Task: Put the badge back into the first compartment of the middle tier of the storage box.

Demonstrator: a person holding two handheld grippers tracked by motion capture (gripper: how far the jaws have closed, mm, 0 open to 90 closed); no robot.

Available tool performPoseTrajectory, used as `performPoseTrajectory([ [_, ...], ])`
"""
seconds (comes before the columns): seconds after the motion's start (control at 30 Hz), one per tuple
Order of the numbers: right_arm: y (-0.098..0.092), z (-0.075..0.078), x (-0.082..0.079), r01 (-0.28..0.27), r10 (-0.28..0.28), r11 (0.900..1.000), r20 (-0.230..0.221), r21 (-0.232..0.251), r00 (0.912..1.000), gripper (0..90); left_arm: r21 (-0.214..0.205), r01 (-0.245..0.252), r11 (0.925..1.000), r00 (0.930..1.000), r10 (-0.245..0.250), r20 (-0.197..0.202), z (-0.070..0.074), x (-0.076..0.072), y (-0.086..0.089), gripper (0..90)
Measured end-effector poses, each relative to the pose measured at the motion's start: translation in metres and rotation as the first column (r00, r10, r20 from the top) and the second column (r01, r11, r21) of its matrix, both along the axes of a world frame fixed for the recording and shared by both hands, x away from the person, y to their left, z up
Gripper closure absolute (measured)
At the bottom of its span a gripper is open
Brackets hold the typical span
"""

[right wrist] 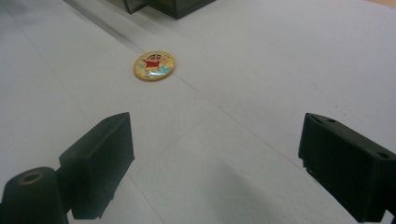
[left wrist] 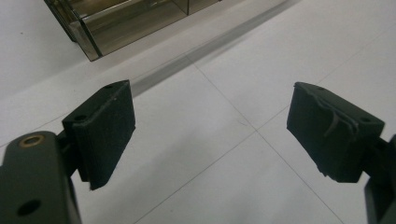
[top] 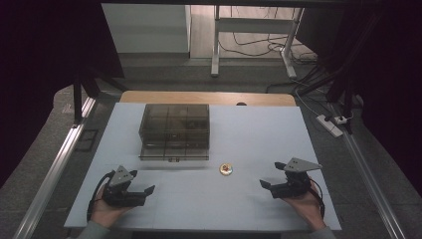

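One overhead cam, two riding low on the jaws

High view looks down over the desk (top: 259,129); both gripper views skim it close, sharing the smoky box (top: 174,130).

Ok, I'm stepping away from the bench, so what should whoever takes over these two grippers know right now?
Left gripper: open, empty, low over the white table, near edge.
Right gripper: open, empty, aimed toward the badge.
Round yellow cartoon badge: flat on the table, just in front of the smoky transparent plastic drawer box, untouched.
Done: nothing visibly handled.
Left: probably pick up the badge; whether it goes in the box is a guess.
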State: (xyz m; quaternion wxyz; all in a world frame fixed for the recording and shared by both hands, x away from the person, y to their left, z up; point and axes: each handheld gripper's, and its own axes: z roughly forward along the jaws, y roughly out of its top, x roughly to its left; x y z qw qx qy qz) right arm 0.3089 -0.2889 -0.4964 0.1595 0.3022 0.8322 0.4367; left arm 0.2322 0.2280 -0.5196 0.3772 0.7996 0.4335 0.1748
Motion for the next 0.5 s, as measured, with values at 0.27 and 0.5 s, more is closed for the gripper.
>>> performPoseTrajectory([
  [0.27,0.008,0.003,0.004,-0.009,0.009,1.0000,-0.002,0.003,1.0000,10.2,-0.004,-0.002,1.0000,1.0000,0.002,-0.004,-0.001,0.001,0.000,15.3],
  [0.5,0.016,0.005,0.006,-0.018,0.018,0.9998,0.016,0.003,0.9997,11.3,-0.005,0.000,1.0000,1.0000,0.000,-0.004,-0.001,0.001,-0.001,15.2],
])
